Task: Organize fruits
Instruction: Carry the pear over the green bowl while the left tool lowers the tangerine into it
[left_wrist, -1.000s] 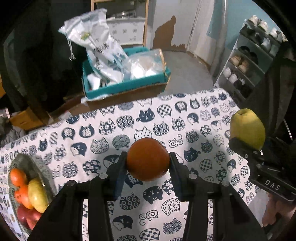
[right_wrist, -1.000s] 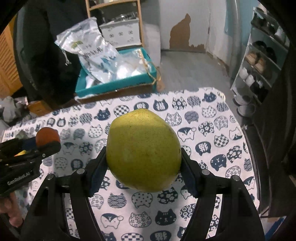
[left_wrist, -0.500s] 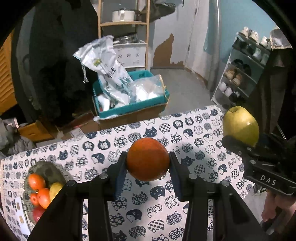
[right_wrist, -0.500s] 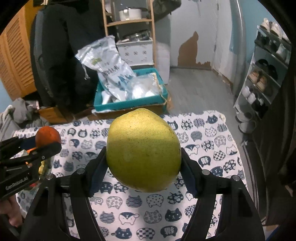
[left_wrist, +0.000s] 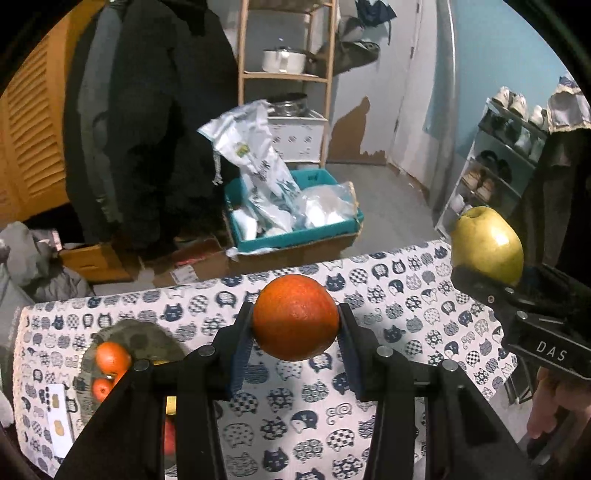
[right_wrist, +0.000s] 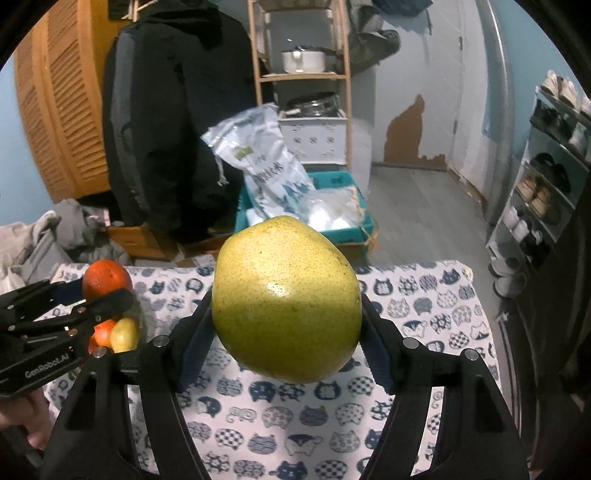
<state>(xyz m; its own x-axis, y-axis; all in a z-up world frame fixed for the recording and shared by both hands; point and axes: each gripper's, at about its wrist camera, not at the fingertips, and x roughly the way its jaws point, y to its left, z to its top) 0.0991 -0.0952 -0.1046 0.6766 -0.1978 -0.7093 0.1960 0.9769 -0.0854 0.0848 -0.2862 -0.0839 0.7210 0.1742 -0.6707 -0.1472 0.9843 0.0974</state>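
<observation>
My left gripper (left_wrist: 295, 321) is shut on an orange (left_wrist: 295, 316), held in the air above the cat-print tablecloth (left_wrist: 369, 295). My right gripper (right_wrist: 287, 317) is shut on a big yellow-green pear (right_wrist: 286, 308), also held above the table. In the left wrist view that pear (left_wrist: 487, 244) shows at the right. In the right wrist view the orange (right_wrist: 107, 278) shows at the left. A grey bowl (left_wrist: 147, 338) at the table's left holds several fruits, among them an orange (left_wrist: 112, 357) and a yellow one (right_wrist: 125, 334), partly hidden by the left gripper.
Beyond the table's far edge a teal box (left_wrist: 291, 236) with plastic bags sits on the floor. A dark coat (right_wrist: 177, 122) hangs behind, next to a wooden shelf (right_wrist: 303, 77). A shoe rack (left_wrist: 506, 162) stands at the right. A white card (left_wrist: 59, 413) lies near the bowl.
Both grippers have risen with their fruit and tilted up, so the table has dropped lower in view and more of the room shows. The grips have not changed.
</observation>
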